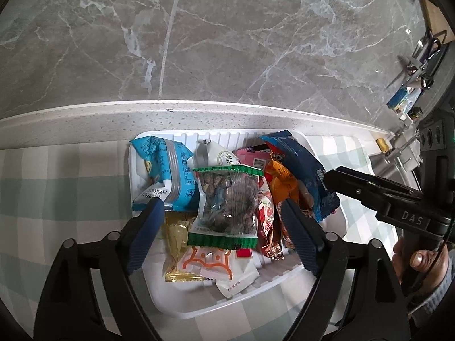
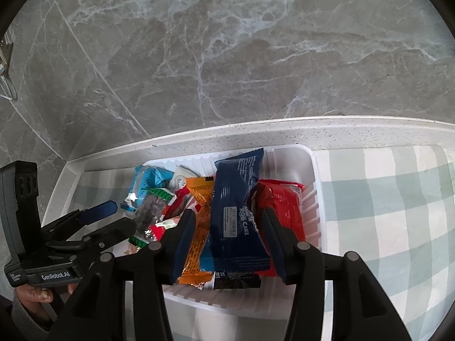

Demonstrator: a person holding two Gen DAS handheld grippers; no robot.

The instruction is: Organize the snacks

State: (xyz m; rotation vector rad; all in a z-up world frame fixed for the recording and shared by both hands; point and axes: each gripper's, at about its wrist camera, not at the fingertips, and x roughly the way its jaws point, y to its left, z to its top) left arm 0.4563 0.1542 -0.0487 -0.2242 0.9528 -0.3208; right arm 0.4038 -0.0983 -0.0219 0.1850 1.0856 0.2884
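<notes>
A white ribbed tray (image 1: 264, 289) (image 2: 314, 199) on a checked cloth holds several snack packets. In the left wrist view my left gripper (image 1: 223, 207) is open above a clear green-edged packet of dark nuts (image 1: 227, 204), with a light blue packet (image 1: 167, 167) at its left fingertip. In the right wrist view my right gripper (image 2: 224, 217) is open, its fingers either side of a dark blue roll cake packet (image 2: 239, 216). An orange packet (image 2: 199, 227) lies left of it and a red packet (image 2: 284, 207) right. The right gripper (image 1: 330, 177) also shows in the left view; the left one (image 2: 122, 216) in the right view.
A grey marble wall (image 1: 227, 34) rises behind a speckled white counter ledge (image 1: 199, 113). The green and white checked cloth (image 2: 384, 199) covers the counter around the tray. Small items and metal fittings (image 1: 406, 96) sit at the far right of the ledge.
</notes>
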